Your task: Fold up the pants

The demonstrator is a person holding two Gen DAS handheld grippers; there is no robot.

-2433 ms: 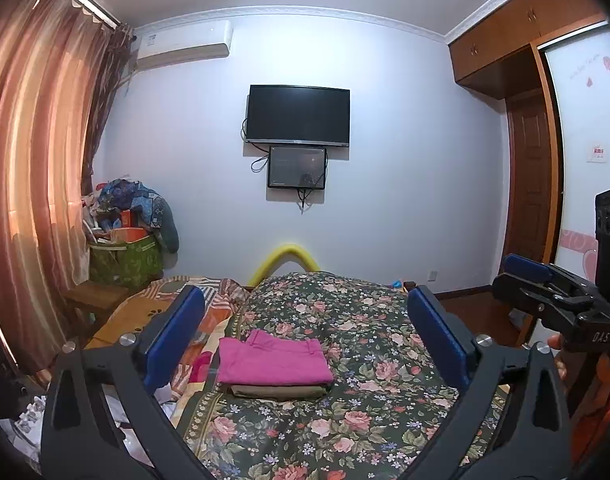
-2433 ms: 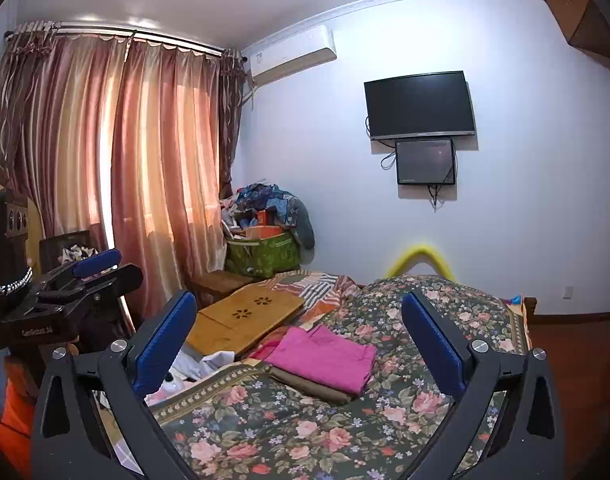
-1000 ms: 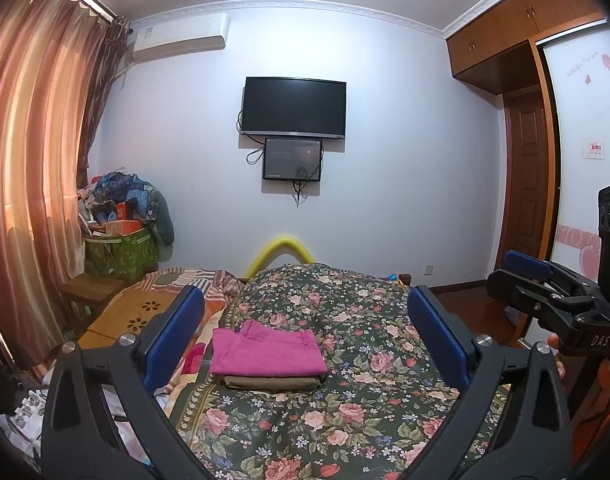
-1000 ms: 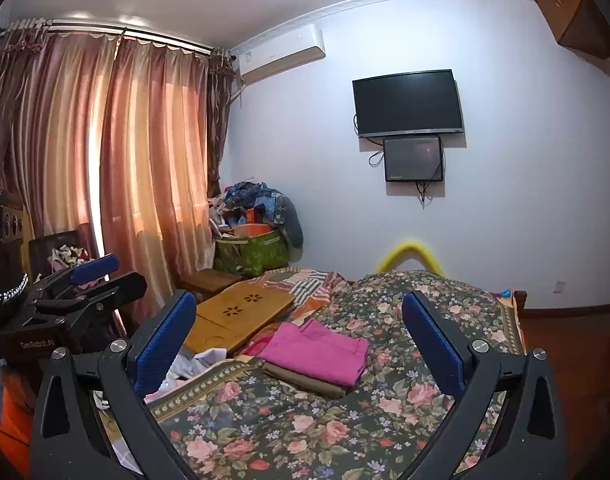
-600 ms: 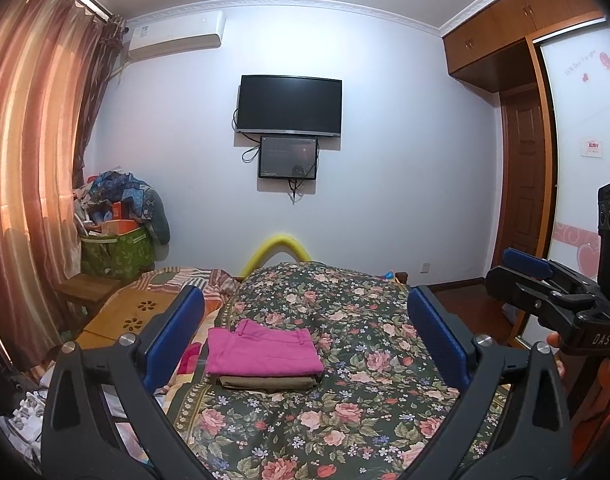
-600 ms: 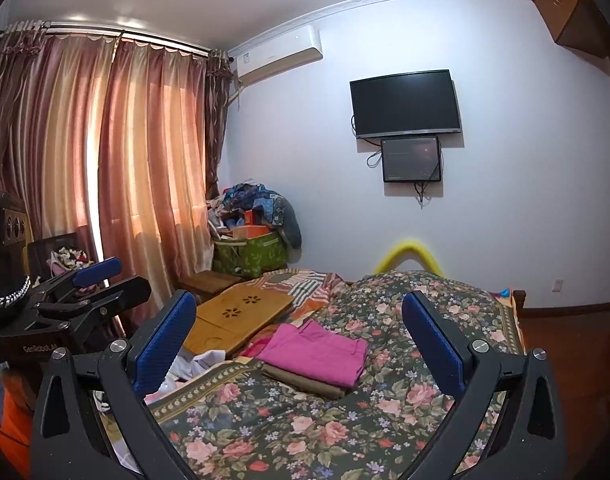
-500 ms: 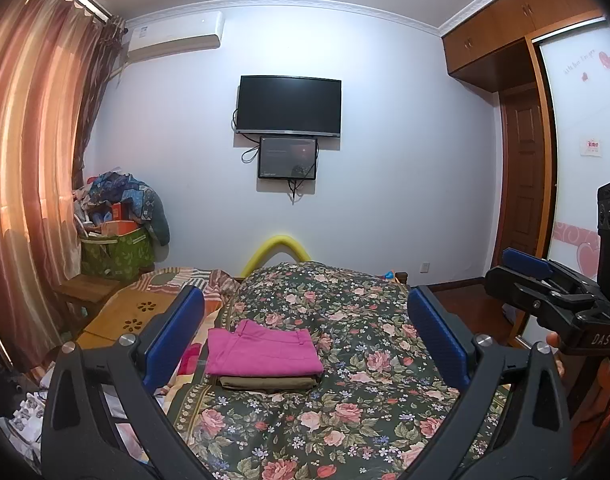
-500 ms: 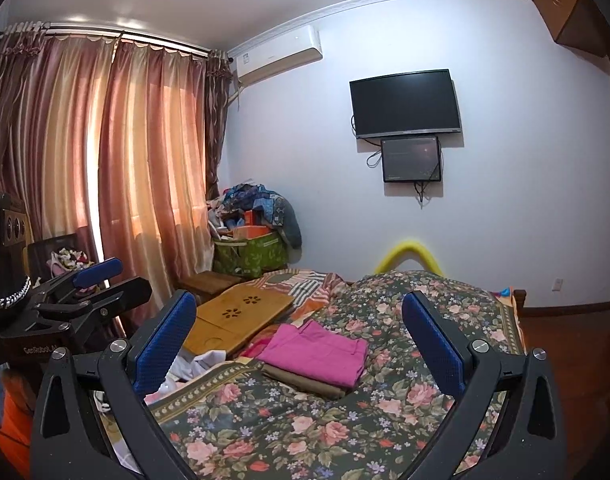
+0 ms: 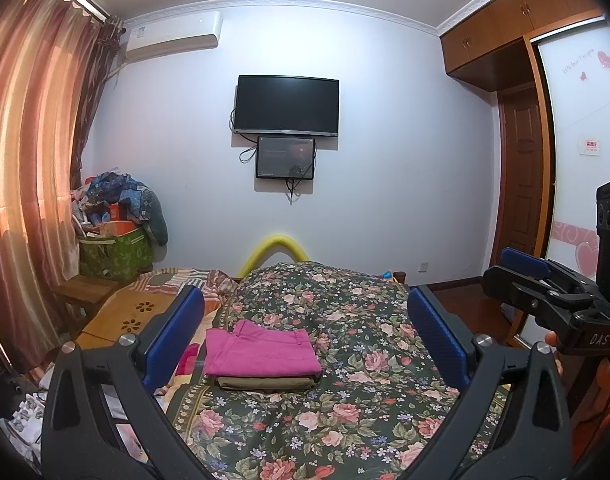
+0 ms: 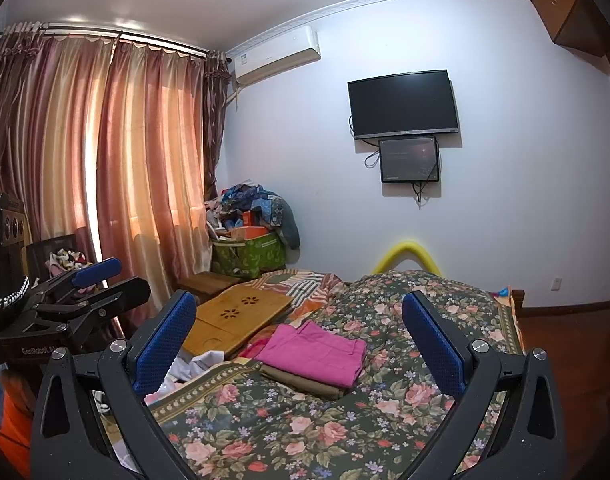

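Jaws on both the left gripper (image 9: pixel 305 332) and the right gripper (image 10: pixel 299 334) stand wide and empty, well back from the bed (image 9: pixel 369 364). The pink pants (image 9: pixel 263 348) lie folded on an olive garment (image 9: pixel 265 383) there. They look light, soft and floppy; pinching a thick folded edge seems best.

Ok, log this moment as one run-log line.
task: fold pants | left gripper: open, empty | right gripper: open, empty | pink pants: folded, atop folded olive garment on floral bedspread | contact: none
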